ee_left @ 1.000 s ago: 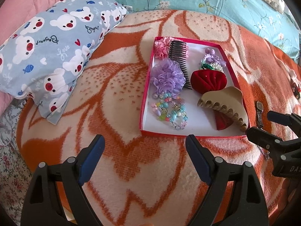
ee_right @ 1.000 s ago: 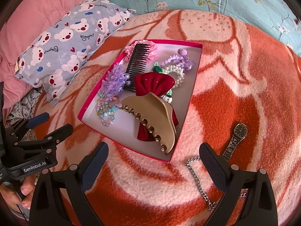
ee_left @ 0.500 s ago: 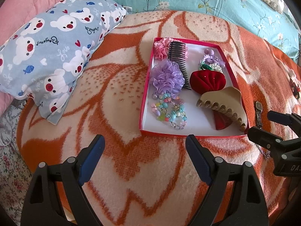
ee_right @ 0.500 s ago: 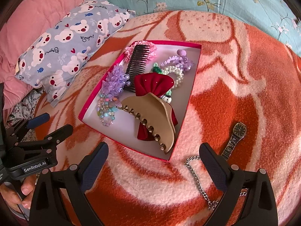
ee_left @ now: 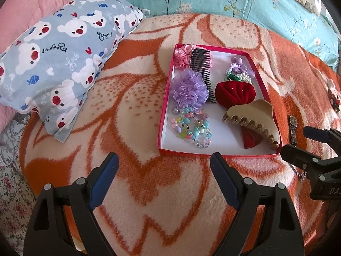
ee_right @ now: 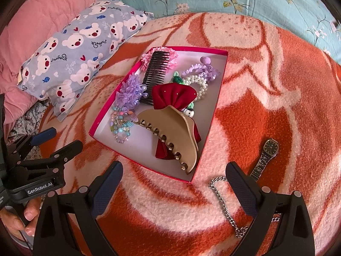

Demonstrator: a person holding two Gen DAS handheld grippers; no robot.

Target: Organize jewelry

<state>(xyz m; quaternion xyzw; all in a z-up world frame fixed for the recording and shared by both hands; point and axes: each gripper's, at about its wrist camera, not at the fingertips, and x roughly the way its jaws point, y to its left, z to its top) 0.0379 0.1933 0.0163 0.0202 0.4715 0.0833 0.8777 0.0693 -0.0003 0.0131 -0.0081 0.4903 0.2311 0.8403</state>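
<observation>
Both claws hang spread wide and empty over the orange-and-cream fleece blanket [ee_right: 266, 89]: the right gripper [ee_right: 174, 183] hovers just short of the near corner of the shallow red-rimmed cardboard box [ee_right: 210, 125], and the left gripper [ee_left: 164, 175] waits off the box's near edge.

Two pieces lie outside the box, on the blanket just beside its right side: the silver curb-link chain [ee_right: 223, 204] and the dark-faced wristwatch on a metal band [ee_right: 269, 150]. Inside the box sit the beige plastic hair claw [ee_right: 174, 132], the red velvet bow [ee_right: 172, 97], a black comb [ee_right: 156, 72], the lilac ruffled scrunchie [ee_left: 189, 89] and the pastel bead bracelets [ee_left: 191, 128].

To my eye the chain is the step in hand, since it lies under the right gripper's right finger (the watch sits a little farther from the box). I would come down over a bunched stretch of links, press lightly into the pile so the pads close on metal and not fleece, and lift slowly so the tail does not snag. The bare white floor near the box's front edge looks the easiest landing.
</observation>
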